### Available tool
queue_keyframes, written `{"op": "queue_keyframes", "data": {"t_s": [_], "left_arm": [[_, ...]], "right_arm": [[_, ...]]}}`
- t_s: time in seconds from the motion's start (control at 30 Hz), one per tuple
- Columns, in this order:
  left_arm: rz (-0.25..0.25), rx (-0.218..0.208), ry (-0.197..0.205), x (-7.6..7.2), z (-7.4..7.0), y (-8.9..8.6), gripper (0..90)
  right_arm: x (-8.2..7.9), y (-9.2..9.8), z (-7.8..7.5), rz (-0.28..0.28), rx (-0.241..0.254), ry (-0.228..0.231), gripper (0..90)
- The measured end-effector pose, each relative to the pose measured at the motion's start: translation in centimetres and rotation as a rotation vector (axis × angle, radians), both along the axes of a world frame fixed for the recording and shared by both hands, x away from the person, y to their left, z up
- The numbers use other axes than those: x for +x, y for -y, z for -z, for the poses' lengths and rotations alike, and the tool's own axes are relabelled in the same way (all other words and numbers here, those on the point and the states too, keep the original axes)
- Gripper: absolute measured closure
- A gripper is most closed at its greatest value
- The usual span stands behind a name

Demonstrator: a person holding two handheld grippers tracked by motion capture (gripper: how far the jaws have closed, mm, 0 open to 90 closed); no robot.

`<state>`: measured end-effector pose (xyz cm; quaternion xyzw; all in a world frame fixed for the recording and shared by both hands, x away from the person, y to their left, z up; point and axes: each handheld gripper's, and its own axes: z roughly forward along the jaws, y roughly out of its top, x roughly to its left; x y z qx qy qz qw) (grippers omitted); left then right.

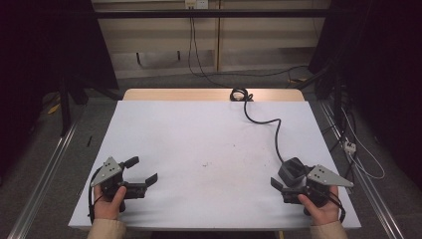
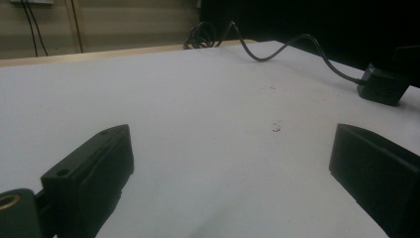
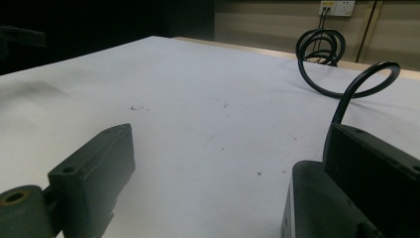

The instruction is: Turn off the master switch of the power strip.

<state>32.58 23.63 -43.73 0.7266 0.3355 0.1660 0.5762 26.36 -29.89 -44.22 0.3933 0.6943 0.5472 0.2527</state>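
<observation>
Black power adapter [image 1: 292,171] beside the open right gripper [image 1: 279,182] shows no readable label

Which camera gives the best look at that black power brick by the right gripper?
The high view: the power brick and its cable show whole. The left gripper view shows it small, far off; the right gripper view crops it.

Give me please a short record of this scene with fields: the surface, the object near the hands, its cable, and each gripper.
surface: white sheet covering the wooden table
object: black box-shaped power adapter, lying on the sheet beside the right gripper
cable: black cable runs from the adapter to a coil at the far table edge
left gripper: jaws open, nothing between them
right gripper: jaws open, adapter close against one jaw, not clamped
</observation>
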Motion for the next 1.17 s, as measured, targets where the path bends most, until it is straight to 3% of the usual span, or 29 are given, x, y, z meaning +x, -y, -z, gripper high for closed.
{"op": "queue_keyframes", "data": {"t_s": [0.57, 1.17], "left_arm": [[-0.001, 0.003, 0.002, -0.01, -0.03, -0.03, 3.3], [-0.003, 0.003, -0.001, 0.05, -0.03, 0.02, 3.3]], "right_arm": [[-0.08, -0.84, 0.48, -0.050, -0.017, -0.010, 5.2], [-0.11, -0.67, 0.38, -0.056, 0.001, -0.003, 5.2]]}}
